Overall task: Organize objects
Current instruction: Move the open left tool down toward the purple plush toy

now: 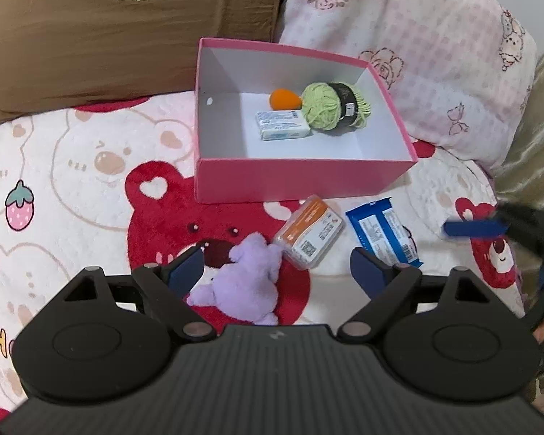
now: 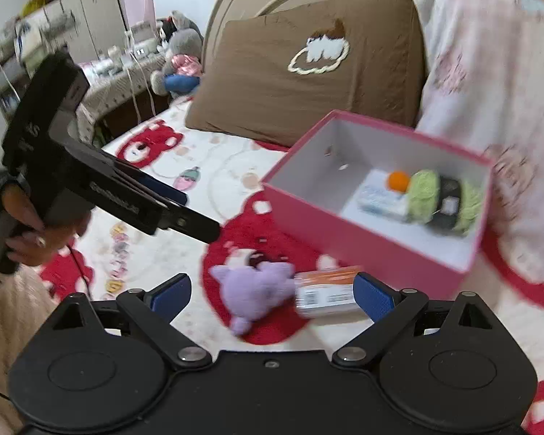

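- Left gripper (image 1: 276, 266): spread wide, holding nothing, hanging just over the purple plush toy (image 1: 246, 282) on the bed blanket (image 1: 72, 181).
- Left blue finger pad (image 1: 186, 268) right beside the plush toy; touching or not, cannot tell.
- Right gripper (image 2: 272, 295): spread wide too, holding nothing, with the plush toy (image 2: 255, 291) and the orange-topped clear case (image 2: 326, 291) seen between its fingers, lower down on the blanket (image 2: 185, 159).
- Right blue finger pad (image 2: 375, 297) in front of the far end of that case; touching or not, cannot tell.
- Clear case (image 1: 310, 235) lying just right of the plush toy, touching it.
- Blue packet (image 1: 384, 233) flat on the blanket, right of the case.
- Pink box (image 1: 301, 177) open, farther back, near the brown pillow (image 1: 127, 36) and the pink pillow (image 1: 417, 54).
- Inside the box: green yarn ball (image 1: 330, 108), small orange ball (image 1: 284, 99), white and blue small box (image 1: 283, 125), all close together.
- Person's hand (image 2: 36, 224) gripping the left gripper's handle, at the left in the right wrist view.
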Tool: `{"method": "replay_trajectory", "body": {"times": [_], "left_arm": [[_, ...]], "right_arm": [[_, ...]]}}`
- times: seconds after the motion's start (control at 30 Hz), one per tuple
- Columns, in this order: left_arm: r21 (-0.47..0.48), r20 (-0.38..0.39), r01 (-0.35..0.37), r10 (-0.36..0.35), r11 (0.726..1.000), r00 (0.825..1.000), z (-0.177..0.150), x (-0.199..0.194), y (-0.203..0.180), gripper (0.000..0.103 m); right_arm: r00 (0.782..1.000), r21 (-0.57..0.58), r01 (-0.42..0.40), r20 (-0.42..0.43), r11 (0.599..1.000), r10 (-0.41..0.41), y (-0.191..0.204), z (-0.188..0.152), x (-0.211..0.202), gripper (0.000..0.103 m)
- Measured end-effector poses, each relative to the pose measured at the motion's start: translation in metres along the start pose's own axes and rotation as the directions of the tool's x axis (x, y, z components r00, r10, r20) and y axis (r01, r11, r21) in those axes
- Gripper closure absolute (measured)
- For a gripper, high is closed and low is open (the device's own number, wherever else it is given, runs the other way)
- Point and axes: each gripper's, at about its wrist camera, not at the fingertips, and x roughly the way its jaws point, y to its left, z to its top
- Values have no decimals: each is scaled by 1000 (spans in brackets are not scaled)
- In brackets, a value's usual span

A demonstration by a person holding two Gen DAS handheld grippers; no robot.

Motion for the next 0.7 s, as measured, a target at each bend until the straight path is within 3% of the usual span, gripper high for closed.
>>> {"method": "replay_trajectory", "body": {"times": [0.2,0.53,0.7], "left_arm": [[11,10,-11,11,1000,1000,-14,8,14,15],[34,17,2,-2,999,1000,-31,35,44,14],[64,-33,12,-10,998,999,-41,55,44,14]], "right_arm": [[998,108,-38,-52,993,44,0,-19,40,5],[996,-24,27,-79,999,-28,23,-26,70,5],[996,18,29,-91,999,-27,23,-29,92,5]]}}
